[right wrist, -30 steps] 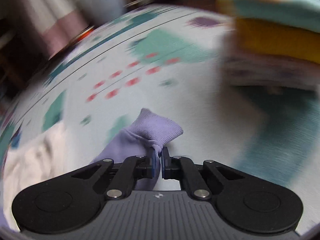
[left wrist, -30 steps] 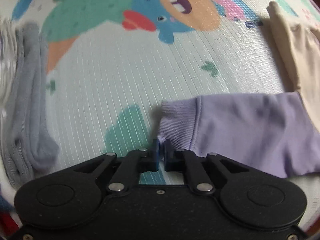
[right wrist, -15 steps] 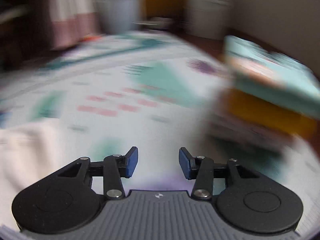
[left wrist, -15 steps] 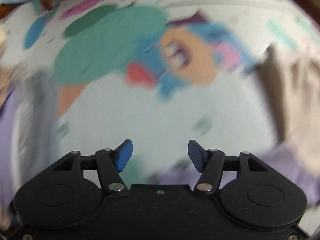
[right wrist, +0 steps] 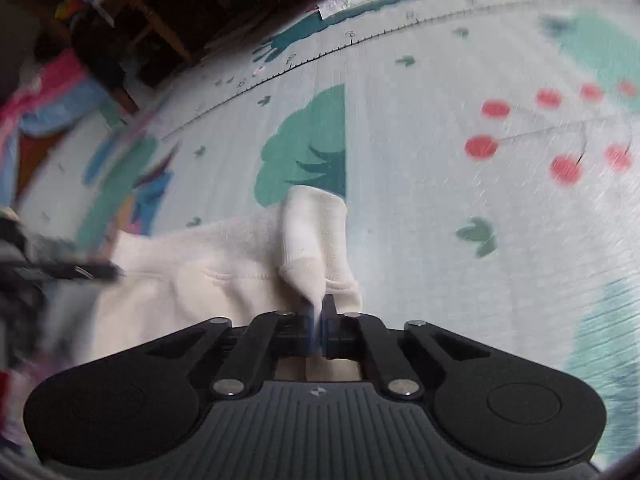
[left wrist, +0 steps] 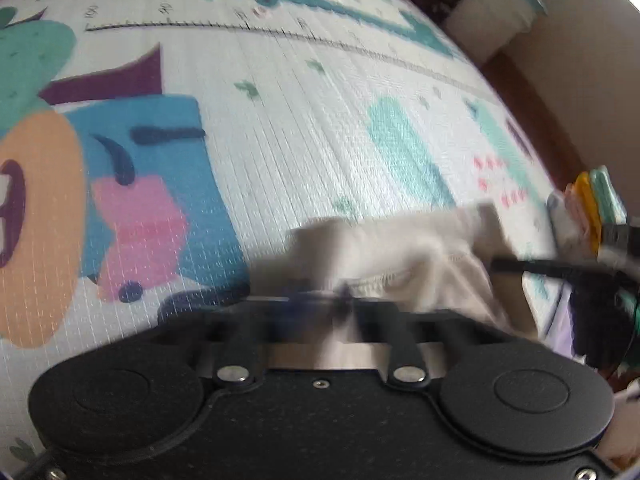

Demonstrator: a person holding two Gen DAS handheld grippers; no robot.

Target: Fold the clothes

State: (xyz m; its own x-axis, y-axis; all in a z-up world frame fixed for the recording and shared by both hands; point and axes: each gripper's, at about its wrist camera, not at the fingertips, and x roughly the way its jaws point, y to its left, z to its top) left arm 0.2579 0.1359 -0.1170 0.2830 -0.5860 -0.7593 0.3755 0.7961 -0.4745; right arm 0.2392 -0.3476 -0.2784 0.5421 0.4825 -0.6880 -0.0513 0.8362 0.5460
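Under my cameras I see a play mat (left wrist: 304,128) printed with a ruler strip (left wrist: 248,28), teal trees (right wrist: 308,148), red cherries (right wrist: 560,140) and a blue cartoon animal (left wrist: 160,168). Past its far edge I make out a white bin (left wrist: 492,20) near the wall. A wooden frame (right wrist: 160,24) stands in the dark beyond the mat.

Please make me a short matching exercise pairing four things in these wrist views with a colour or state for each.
Things:
1. right gripper
2. cream garment
3. tree print
4. cherry prints

Colour or state:
a. red
b. green
c. pinched between blue pads
d. shut on cloth

Pairs: 1-d, 2-c, 3-b, 4-a
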